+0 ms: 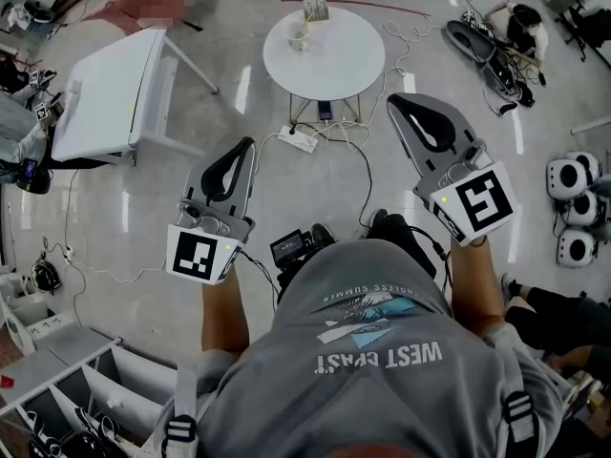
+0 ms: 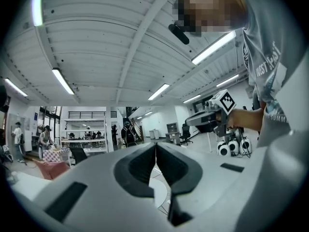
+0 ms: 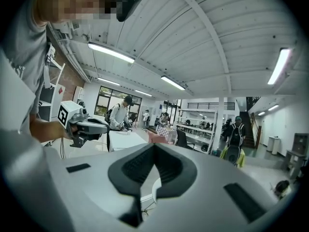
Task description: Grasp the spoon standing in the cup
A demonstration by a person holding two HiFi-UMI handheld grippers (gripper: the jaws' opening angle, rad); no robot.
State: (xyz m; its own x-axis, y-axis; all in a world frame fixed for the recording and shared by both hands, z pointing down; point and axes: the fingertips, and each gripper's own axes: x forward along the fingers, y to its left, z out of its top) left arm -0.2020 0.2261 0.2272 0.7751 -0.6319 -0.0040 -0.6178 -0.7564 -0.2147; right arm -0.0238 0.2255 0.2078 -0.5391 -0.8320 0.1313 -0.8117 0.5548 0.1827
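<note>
Right hand-held gripper (image 1: 394, 100) hangs well short of the cup (image 1: 298, 36).

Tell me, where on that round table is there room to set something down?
The round table is bare across its near and right parts. Only its far left edge is taken, by a cup and a small box. Below it, a power strip and cables crowd the floor.

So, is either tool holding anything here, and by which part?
Nothing is held. The left tool and right tool are both shut and empty; the cup sits untouched on the round table ahead.
</note>
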